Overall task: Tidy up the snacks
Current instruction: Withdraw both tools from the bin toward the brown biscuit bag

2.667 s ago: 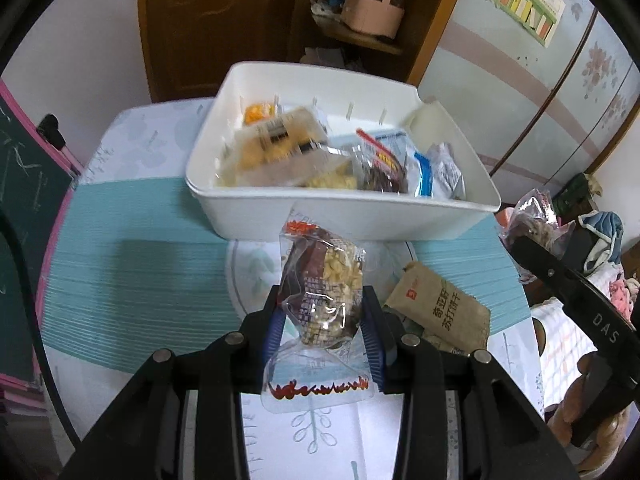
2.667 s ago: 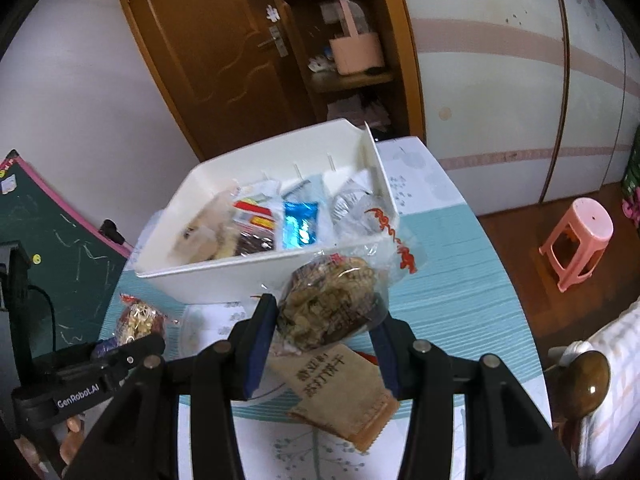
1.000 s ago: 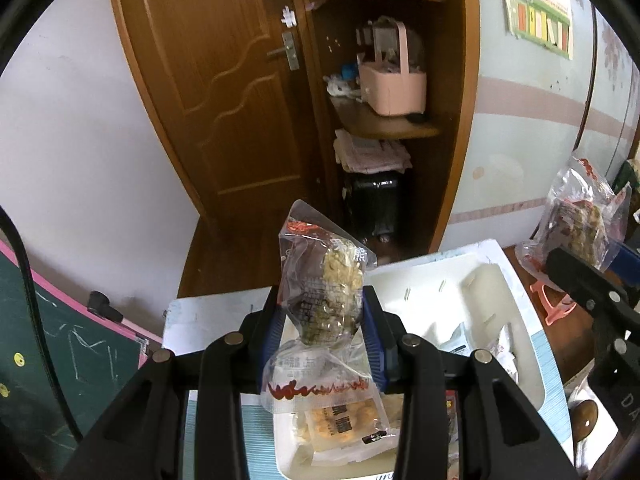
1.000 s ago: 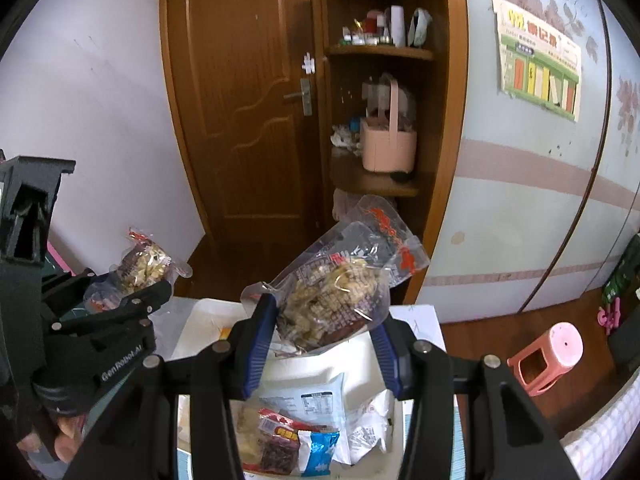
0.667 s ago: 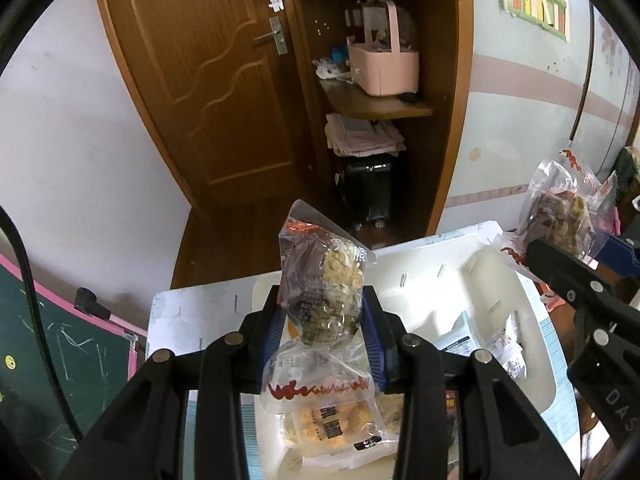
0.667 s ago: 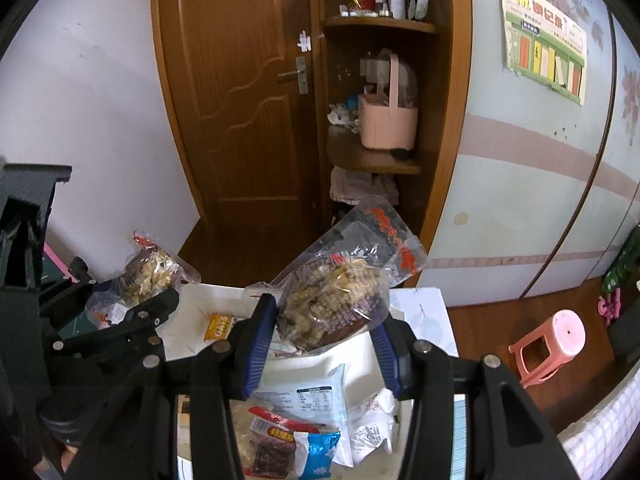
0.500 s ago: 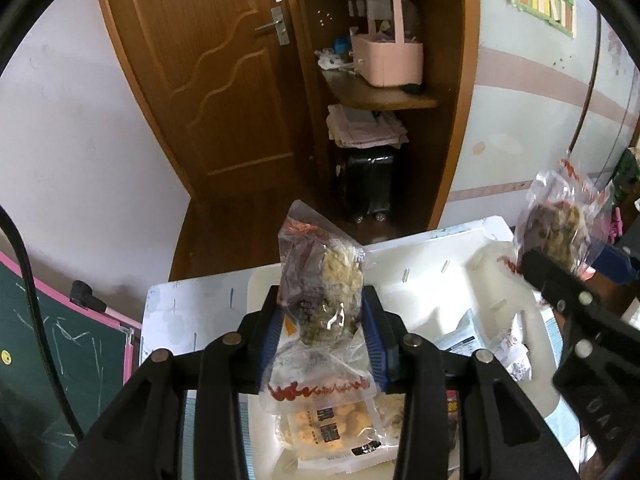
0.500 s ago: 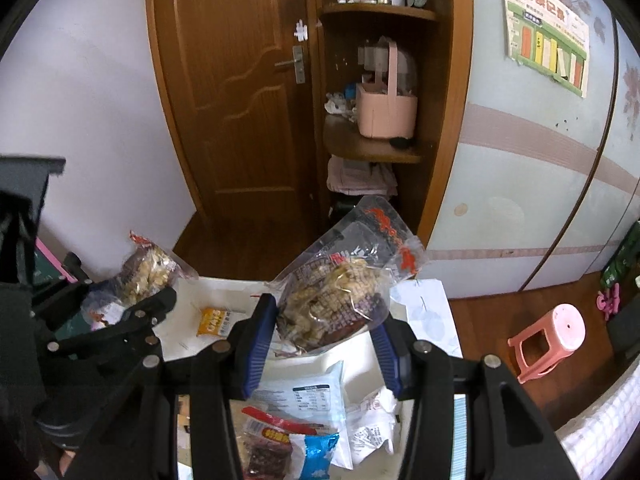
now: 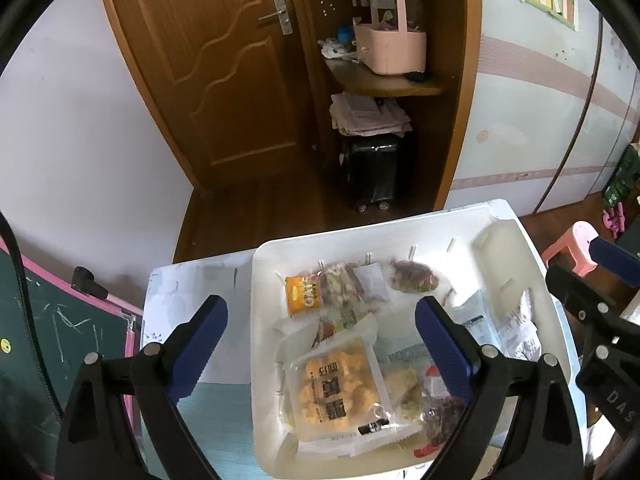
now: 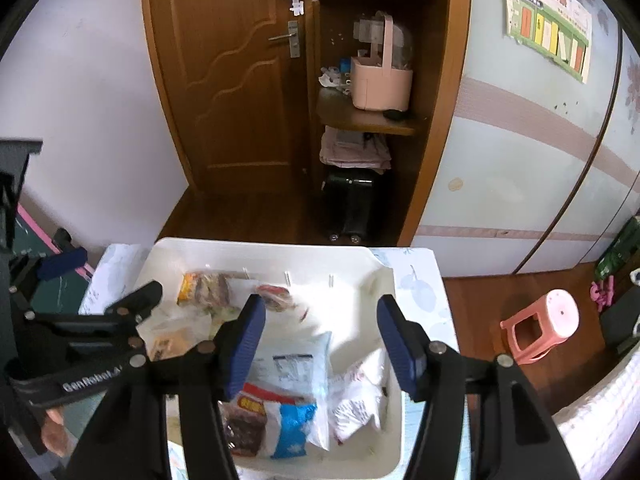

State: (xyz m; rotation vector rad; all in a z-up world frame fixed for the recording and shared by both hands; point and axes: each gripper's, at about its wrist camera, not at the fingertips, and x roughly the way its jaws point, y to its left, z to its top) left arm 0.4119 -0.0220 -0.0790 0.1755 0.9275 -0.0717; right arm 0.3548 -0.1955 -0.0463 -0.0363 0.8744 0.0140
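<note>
Hovering over the white bin (image 9: 400, 466), your left gripper (image 9: 320, 320) and right gripper (image 10: 320, 330) gape, holding nothing; its snack packets (image 9: 340, 388) look light, crinkly, slippery: pinch sealed edges.

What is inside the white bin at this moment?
The white bin holds loose snack packets: an orange packet, a yellow biscuit pack, a blue packet and white bags. They overlap, so whatever lies beneath them is hidden.

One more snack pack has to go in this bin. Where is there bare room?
The white bin is bare in its far right corner, between the far wall and the dark nut pack. The near half is crowded around the yellow cracker pack.
</note>
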